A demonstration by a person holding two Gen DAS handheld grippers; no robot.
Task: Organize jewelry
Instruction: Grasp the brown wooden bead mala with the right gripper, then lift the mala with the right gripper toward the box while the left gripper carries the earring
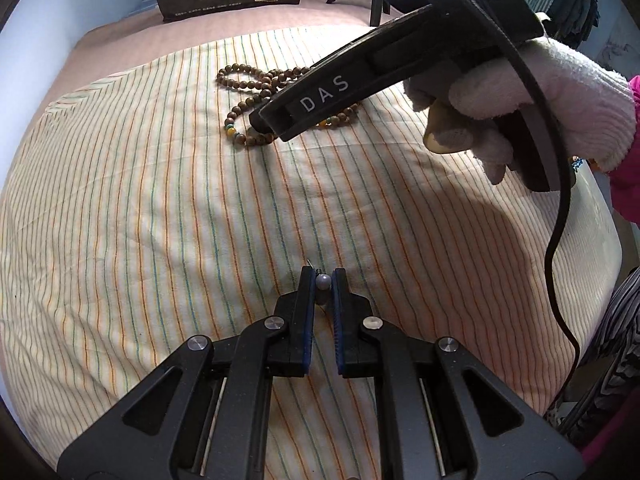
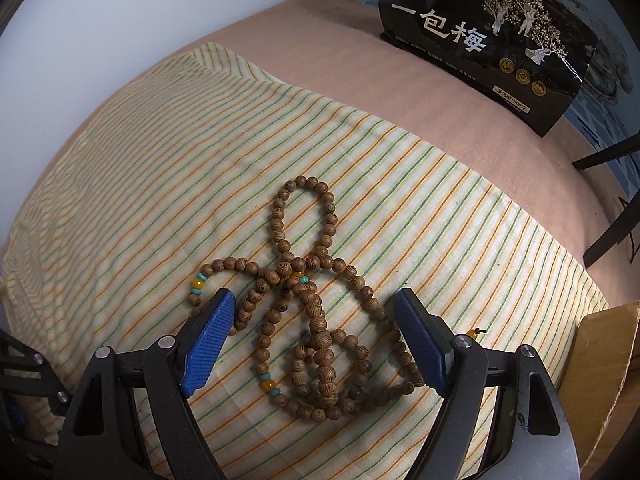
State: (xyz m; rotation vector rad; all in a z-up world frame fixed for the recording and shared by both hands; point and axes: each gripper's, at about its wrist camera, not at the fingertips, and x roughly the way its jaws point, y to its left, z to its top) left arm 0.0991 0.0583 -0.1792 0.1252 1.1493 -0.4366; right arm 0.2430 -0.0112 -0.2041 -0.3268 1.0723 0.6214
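Left gripper [image 1: 322, 280] fingers [image 1: 306, 292] nearly together, pinching one small grey bead [image 1: 323, 281] with a thin wire or pin poking out beside the left pad; looks like an earring or pendant, can't tell which. Tips sit just above the striped cloth [image 1: 160, 200], pointed steeply down. Right gripper [image 2: 312, 312] fingers [image 2: 210, 336] spread wide, blue ribbed pads either side of the wooden bead necklace [image 2: 316, 320], nothing pinched; the left pad overlaps a strand at the edge of the pile, contact can't be told. Necklace: one long string of brown grained wooden beads, coiled in several overlapping loops, one loop reaching away beyond the fingertips, rest tangled between and below the pads. Four sets of amber beads with turquoise spacers visible: one just left of the left pad, one at the centre crossing, one low between the fingers, one small amber bead just right of the right pad. In the left wrist view the same necklace lies well ahead of the left fingers, partly hidden by the right gripper body, held by a hand in a white knit glove [image 1: 540, 108]. Cloth is cream with orange, green and blue stripes over a pink blanket [image 2: 380, 60]. One black snack bag [image 2: 488, 40] stands far beyond the fingers. Cardboard edge [image 2: 600, 360] to the right.
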